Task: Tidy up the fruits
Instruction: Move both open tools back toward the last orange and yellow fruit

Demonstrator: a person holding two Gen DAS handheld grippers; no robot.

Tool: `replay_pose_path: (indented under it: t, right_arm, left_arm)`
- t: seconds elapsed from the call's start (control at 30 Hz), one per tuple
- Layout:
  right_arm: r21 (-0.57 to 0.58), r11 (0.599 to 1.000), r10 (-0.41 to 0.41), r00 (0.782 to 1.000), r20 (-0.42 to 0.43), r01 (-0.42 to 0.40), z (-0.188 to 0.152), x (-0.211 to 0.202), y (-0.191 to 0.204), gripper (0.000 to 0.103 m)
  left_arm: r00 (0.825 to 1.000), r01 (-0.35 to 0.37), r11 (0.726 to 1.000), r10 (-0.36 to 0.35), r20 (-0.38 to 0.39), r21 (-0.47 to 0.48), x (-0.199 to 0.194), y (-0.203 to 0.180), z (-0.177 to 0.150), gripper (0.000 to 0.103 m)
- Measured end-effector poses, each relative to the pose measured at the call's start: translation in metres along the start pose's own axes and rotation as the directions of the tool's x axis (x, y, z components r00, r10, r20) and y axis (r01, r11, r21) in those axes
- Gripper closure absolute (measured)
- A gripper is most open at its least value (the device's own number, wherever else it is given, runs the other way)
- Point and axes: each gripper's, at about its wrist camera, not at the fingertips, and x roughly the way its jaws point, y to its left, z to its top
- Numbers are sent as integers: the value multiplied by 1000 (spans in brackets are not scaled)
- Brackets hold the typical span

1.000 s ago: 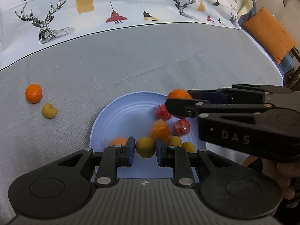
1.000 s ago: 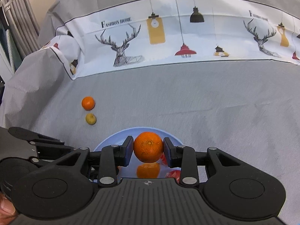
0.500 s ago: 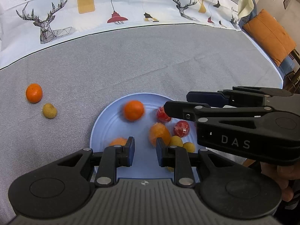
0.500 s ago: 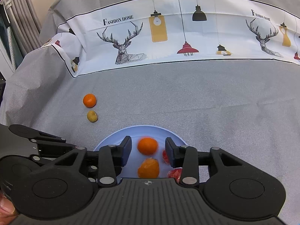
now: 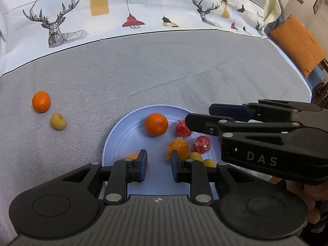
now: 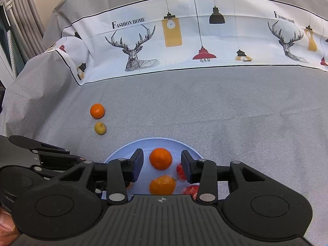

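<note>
Through the left wrist camera we look down on a grey cloth spread over the desk [image 5: 164, 71], with a white printed band of deer and lamps along the top of the frame. Our left tongs [image 5: 157, 165] sit at the lower centre, their blue pads parted by a narrow gap with nothing between them. Just beyond them lies the pale blue plate [image 5: 121, 135]. On it we see a round orange [image 5: 156, 124] near the plate's upper middle, two red fruits [image 5: 202, 144] to its right, a peeled-looking orange fruit [image 5: 178, 148] just above the tongs' right finger, two small yellow fruits [image 5: 195, 156] at the lower right, and another orange piece partly hidden behind the left finger. At the left of the frame, well apart from the plate, a loose orange [image 5: 41, 101] and a small yellow fruit [image 5: 58, 121] lie close together on the cloth. The right tongs [image 5: 202, 115] reach in from the right edge over the plate; from this side view we cannot tell their gap.

Through the right wrist camera our right tongs [image 6: 161, 165] stand at the lower centre, jaws having just been opening and now moderately wide and empty. The round orange [image 6: 160, 158] rests on the plate [image 6: 116, 155] below, showing between the fingers. The peeled-looking fruit [image 6: 162, 185] lies nearer the bottom, red fruit [image 6: 179, 171] to the right. The loose orange [image 6: 97, 111] and yellow fruit [image 6: 100, 128] lie at the left middle. The left tongs' body fills the lower left.
</note>
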Motion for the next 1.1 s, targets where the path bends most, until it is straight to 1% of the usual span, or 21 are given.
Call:
replay_pose_path:
  t: [0.53, 1.1]
  right_arm:
    - [-2, 1000, -4, 1000, 2, 4, 5, -2, -4, 61]
    - [4, 1000, -19, 1000, 20, 19, 6, -3, -5, 61]
  left_arm:
    - [1000, -8, 1000, 8, 12, -14, -2, 3, 1, 76]
    - [999, -21, 999, 23, 44, -37, -7, 6, 2, 76]
